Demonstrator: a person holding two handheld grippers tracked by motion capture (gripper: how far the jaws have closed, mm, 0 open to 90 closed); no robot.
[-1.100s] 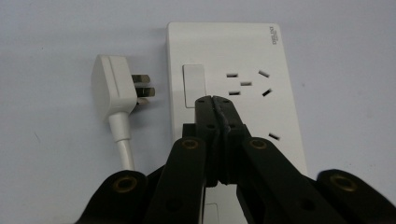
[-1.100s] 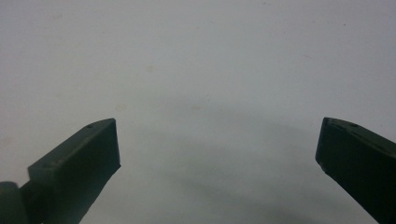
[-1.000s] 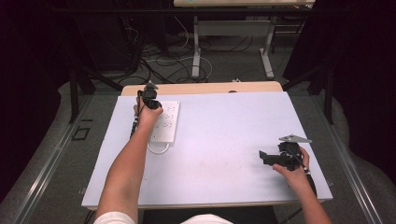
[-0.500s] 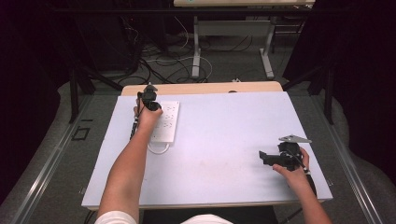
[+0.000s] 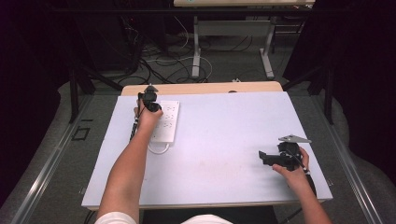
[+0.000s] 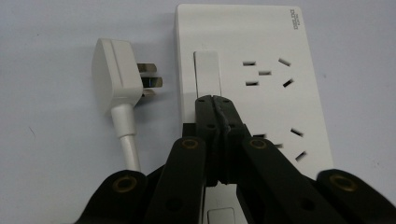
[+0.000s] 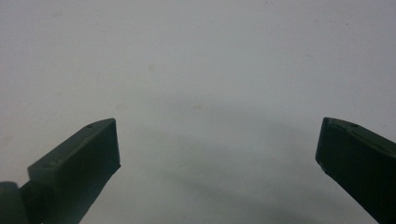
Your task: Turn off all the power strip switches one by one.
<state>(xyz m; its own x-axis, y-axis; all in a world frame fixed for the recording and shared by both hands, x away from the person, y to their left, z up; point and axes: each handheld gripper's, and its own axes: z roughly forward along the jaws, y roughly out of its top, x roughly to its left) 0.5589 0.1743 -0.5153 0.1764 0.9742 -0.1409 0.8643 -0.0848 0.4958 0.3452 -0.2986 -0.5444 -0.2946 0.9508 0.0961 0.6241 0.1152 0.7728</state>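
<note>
Where flat white strip (image 6: 261,93) lies, matte black claw (image 6: 215,100)

I counted one white power strip (image 6: 252,84) on one table (image 5: 224,140), with one white plug (image 6: 116,74) lying just beside it. On the strip's face I saw two rocker switches and two full socket groups. I had two grippers: left (image 6: 215,100), right (image 7: 217,140).

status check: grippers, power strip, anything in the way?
Left gripper shut, tips on power strip switch. Right gripper open, over bare table. Plug unplugged, beside strip. Nothing in the way.
</note>
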